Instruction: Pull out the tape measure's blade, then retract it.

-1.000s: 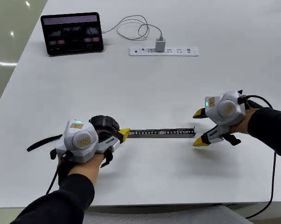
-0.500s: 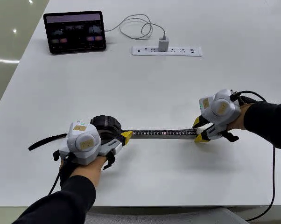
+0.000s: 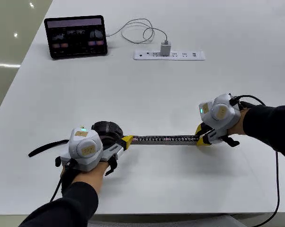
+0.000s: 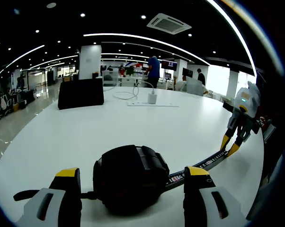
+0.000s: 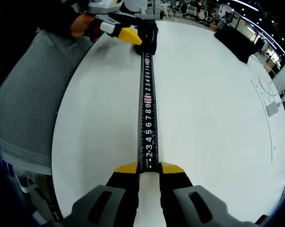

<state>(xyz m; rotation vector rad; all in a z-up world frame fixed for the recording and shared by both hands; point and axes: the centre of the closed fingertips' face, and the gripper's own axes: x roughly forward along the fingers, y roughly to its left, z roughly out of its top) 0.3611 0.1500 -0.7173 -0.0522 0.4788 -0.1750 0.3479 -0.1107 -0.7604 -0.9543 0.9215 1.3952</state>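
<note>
Near edge of the white counter (image 3: 180, 94), listed left to right.

1. Black strap (image 3: 44, 147): trails loose from the case across the counter, clear of the work.
2. Left tool (image 4: 132, 172): jaws apart, one on either side of the tape measure case (image 3: 107, 128), with a narrow gap showing at each tip. Judged to be an anchor, so the case cannot slide toward the pull.
3. Blade (image 3: 164, 139): drawn out part-way, lying flat on the counter with its numbers up, running straight from the case to the right tool.
4. Right tool (image 5: 150, 169): jaws together, pinching the blade's free end. It is held low so that the blade lies level.

Status, as judged: the pull-out is in hand or nearly done; retraction is outstanding.
</note>
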